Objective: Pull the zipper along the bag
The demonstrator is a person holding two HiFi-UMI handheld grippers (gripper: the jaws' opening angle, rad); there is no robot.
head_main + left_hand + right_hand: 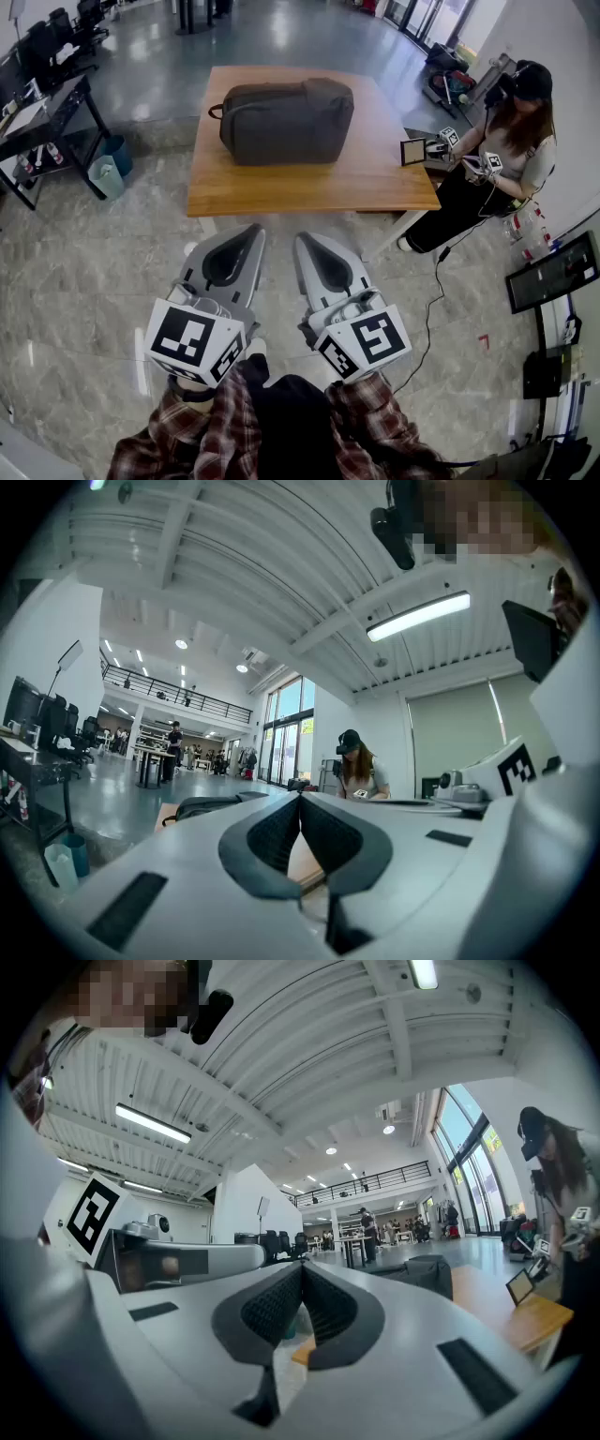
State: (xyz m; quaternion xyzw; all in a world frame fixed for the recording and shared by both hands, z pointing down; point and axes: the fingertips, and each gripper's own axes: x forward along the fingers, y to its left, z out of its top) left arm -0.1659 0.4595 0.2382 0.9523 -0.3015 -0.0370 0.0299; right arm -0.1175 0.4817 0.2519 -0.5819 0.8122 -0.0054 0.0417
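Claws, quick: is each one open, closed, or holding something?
Left claw: closed, holding nothing.
Right claw: closed, holding nothing.

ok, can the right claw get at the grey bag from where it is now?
Probably not yet: the right claw, shut and empty, hangs over the floor short of the wooden table, with the grey bag further back. Nothing blocks the way; stepping in should do.

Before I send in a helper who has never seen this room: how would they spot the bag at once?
Find the square wooden table on the grey floor. On its far half lies the bag, dark grey and soft. The only other thing there is a small frame by the right edge.
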